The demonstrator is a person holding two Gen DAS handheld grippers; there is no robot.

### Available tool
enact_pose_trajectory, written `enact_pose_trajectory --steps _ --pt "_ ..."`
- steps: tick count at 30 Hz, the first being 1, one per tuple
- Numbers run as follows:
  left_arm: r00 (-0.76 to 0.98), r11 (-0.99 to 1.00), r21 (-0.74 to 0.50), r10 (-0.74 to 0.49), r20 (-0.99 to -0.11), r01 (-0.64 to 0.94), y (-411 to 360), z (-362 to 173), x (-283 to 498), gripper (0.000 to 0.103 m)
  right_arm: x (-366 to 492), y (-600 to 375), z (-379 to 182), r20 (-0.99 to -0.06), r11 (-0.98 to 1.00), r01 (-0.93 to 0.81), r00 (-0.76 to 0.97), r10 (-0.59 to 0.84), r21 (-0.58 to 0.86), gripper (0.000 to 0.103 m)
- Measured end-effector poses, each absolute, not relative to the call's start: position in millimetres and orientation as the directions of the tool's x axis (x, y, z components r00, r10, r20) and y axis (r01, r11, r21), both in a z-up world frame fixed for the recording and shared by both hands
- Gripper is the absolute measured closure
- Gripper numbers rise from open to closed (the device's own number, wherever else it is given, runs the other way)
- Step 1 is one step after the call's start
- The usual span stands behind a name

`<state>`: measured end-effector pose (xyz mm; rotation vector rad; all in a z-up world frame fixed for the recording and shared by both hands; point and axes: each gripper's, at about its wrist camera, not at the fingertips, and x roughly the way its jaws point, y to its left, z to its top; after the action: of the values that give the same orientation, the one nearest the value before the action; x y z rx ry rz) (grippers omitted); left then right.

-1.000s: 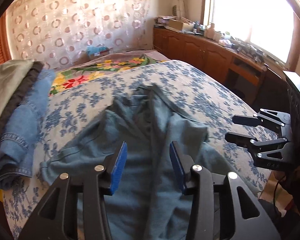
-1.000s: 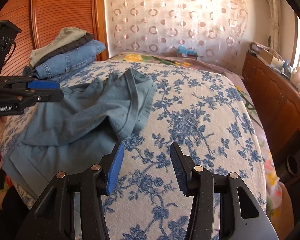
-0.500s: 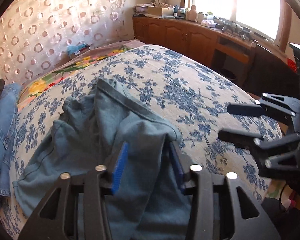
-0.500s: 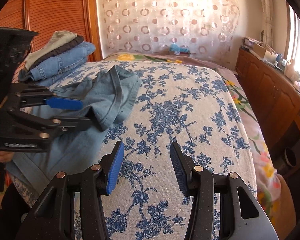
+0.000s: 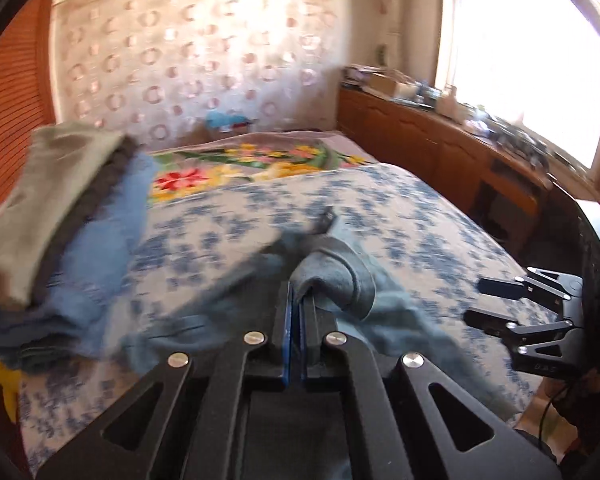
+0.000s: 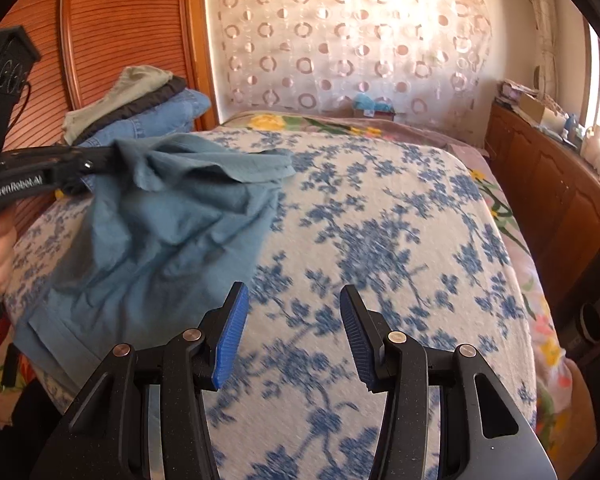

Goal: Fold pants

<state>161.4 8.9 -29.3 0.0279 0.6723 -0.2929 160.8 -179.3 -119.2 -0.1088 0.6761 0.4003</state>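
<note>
The left tongs have just closed and now pinch a fold of the teal pants, lifting it off the bed. The right tongs hover half-open, empty. The cloth looks light, limp and prone to bunching; a hemmed edge or the waistband would likely give the steadier grip.

The left gripper has just closed on a fold of the blue pants, which drape over the flowered bedspread. The right gripper stands parted at right. Blurred clothes, perhaps jeans, are stacked left.
</note>
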Motion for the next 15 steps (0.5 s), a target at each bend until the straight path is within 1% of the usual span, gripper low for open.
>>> enact_pose_trajectory --steps 4,7,8,10,11,12,14,15 --pt "0.746 0.978 -0.073 -0.194 -0.637 0.193 47 -39 171 0.103 169 -160 -119 -0.630 0.905 -0.426 0.695 0.346 0.027 0.055" --pt "0.731 0.984 -0.083 -0.172 -0.661 0.156 63 -52 176 0.103 172 -149 -122 -0.637 0.896 -0.443 0.681 0.361 0.034 0.055" --pt "0.723 0.985 -0.088 -0.166 -0.670 0.146 66 -55 178 0.101 173 -145 -123 -0.640 0.893 -0.449 0.675 0.367 0.039 0.055" --pt "0.707 0.985 -0.109 -0.172 -0.686 0.134 72 -63 179 0.095 174 -141 -126 -0.646 0.888 -0.457 0.665 0.374 0.043 0.055" --pt "0.704 0.985 -0.110 -0.171 -0.689 0.131 72 -65 179 0.088 175 -137 -128 -0.652 0.888 -0.459 0.661 0.371 0.040 0.055" --pt "0.700 0.986 -0.106 -0.169 -0.694 0.132 72 -68 179 0.077 176 -137 -130 -0.655 0.887 -0.459 0.659 0.369 0.038 0.055" --pt "0.690 0.983 -0.103 -0.179 -0.701 0.150 68 -73 178 0.065 177 -135 -130 -0.655 0.886 -0.462 0.657 0.372 0.040 0.055" --pt "0.685 0.982 -0.104 -0.185 -0.705 0.158 66 -75 178 0.065 178 -136 -130 -0.655 0.886 -0.462 0.657 0.373 0.042 0.055"
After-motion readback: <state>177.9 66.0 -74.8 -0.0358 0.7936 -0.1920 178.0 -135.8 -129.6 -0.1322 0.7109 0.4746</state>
